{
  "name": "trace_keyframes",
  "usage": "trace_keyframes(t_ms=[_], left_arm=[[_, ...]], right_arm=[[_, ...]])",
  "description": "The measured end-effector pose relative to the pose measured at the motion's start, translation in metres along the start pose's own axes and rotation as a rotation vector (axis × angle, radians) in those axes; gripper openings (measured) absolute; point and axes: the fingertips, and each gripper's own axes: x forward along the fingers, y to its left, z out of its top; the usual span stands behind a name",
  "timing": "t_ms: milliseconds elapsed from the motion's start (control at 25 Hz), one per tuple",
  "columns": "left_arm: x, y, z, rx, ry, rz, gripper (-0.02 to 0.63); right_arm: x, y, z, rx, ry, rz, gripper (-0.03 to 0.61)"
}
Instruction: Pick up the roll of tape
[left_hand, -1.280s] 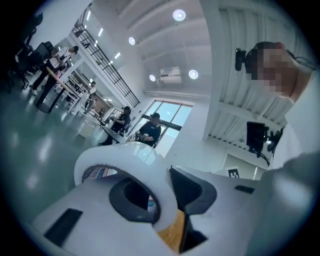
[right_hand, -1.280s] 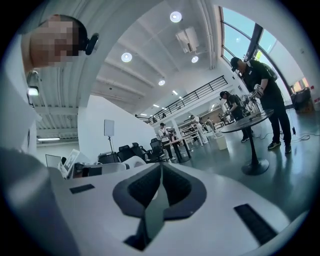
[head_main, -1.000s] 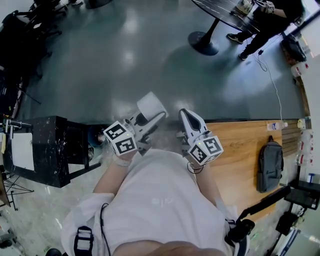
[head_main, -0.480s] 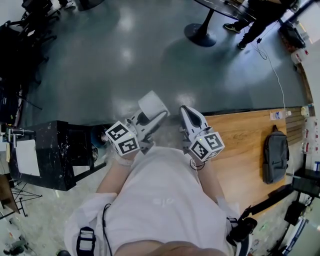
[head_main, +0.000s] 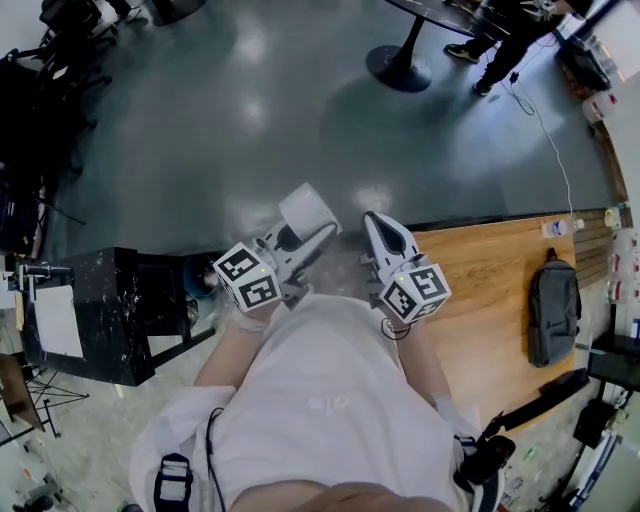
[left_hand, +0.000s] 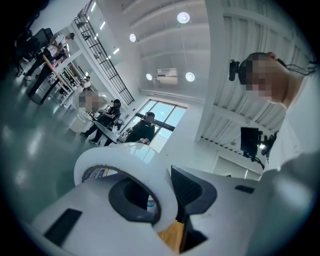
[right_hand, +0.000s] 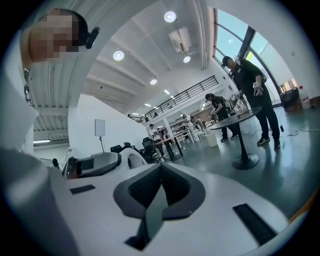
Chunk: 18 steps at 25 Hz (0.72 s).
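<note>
Head view: the picking up looks done. The wide white roll of tape is up in the left gripper, beside the brown wooden tabletop.

Left gripper view: its fingers squeeze the roll's wall.

Right gripper view: the right gripper has its fingers shut together, empty.

Next, I think it just needs holding steady.

The roll of tape sits at the tip of the left gripper, its wall between the jaws, with the right gripper just beside it to the right. Right of that gripper lies a table bearing a backpack; left of the left gripper stands a cabinet.
</note>
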Motion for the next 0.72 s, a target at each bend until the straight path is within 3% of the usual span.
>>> trace_keyframes(t_ms=[720], left_arm=[[0.0023,0.0077,-0.0048,-0.021,0.015,0.024,0.115]], right_arm=[[0.0035,-0.0058,-0.0034,0.047,0.008,0.019,0.021]])
